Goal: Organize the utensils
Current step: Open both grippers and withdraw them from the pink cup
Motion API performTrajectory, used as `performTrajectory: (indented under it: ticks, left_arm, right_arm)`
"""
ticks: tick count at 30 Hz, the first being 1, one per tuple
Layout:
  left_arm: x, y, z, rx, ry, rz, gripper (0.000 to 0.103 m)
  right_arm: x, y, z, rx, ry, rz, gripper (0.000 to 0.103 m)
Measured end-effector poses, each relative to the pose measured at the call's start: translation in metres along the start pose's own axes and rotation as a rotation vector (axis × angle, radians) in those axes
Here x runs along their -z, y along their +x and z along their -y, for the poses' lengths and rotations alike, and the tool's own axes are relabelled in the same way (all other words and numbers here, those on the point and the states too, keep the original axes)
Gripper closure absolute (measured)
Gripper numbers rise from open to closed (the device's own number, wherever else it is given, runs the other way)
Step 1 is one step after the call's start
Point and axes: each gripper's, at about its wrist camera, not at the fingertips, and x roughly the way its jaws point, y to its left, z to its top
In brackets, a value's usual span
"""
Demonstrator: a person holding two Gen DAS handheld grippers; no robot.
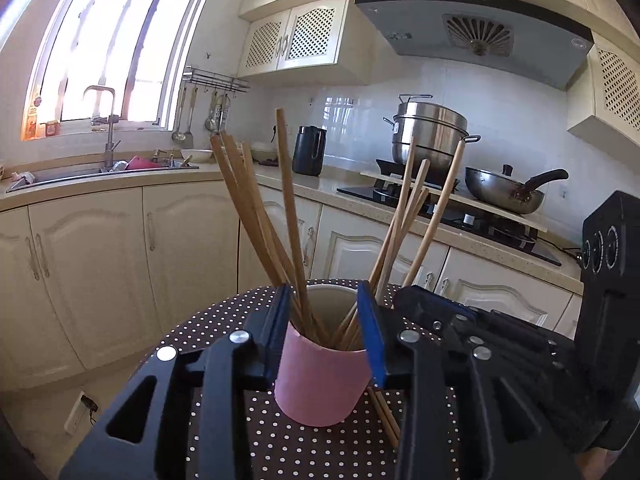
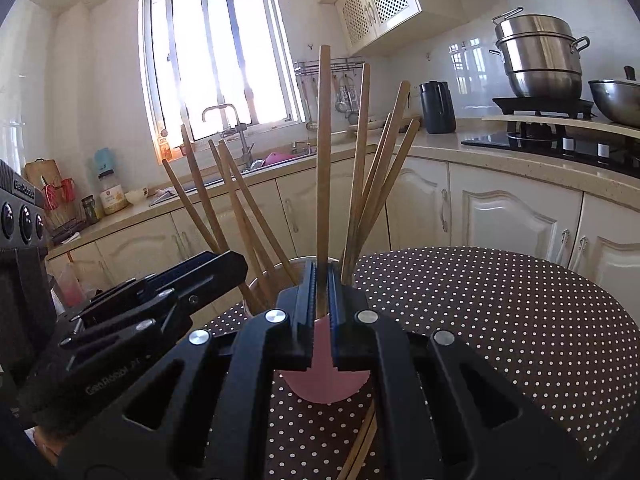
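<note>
A pink cup [image 1: 320, 384] [image 2: 324, 380] stands on the dotted table [image 1: 280, 440] and holds several wooden chopsticks [image 1: 248, 208] [image 2: 359, 160] fanned out. My left gripper [image 1: 325, 326] is open, a blue pad on either side of the cup's mouth, neither pressing on a stick. My right gripper [image 2: 322, 280] is shut on one upright chopstick [image 2: 322, 160] directly over the cup. It reaches in from the right in the left wrist view as black fingers [image 1: 424, 304]. Two loose chopsticks [image 1: 386, 420] [image 2: 362, 440] lie on the cloth beside the cup.
The round table's far edge [image 2: 500, 264] faces cream cabinets. Behind are a sink with tap [image 1: 108, 136], a black kettle [image 1: 309, 150], and a hob with a steel steamer pot [image 1: 432, 136] and wok [image 1: 504, 192]. A power strip [image 1: 78, 414] lies on the floor.
</note>
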Motion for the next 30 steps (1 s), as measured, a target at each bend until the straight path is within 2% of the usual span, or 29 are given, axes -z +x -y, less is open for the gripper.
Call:
performTrajectory:
  ticks: [6,9,13,16,30]
  left_arm:
    - [-0.004,-0.015,0.002,0.015,-0.005,0.003,0.054]
    - [-0.006,-0.025,0.005,0.017,0.004,0.017,0.045]
    - [-0.010,-0.038,0.009,0.015,0.008,0.033,0.043]
    - [-0.012,-0.047,0.010,0.015,0.008,0.038,0.039]
    - [-0.011,-0.093,0.013,-0.010,0.024,0.046,0.032]
  right_arm:
    - [-0.003,-0.007,-0.001,0.012,0.014,0.003,0.095]
    - [-0.005,-0.014,-0.003,0.017,0.019,0.008,0.091]
    - [-0.008,-0.025,-0.007,0.029,0.016,0.023,0.072]
    - [-0.010,-0.038,-0.009,0.061,0.015,0.049,0.053]
    - [-0.015,-0.086,-0.018,0.073,0.015,0.052,0.045]
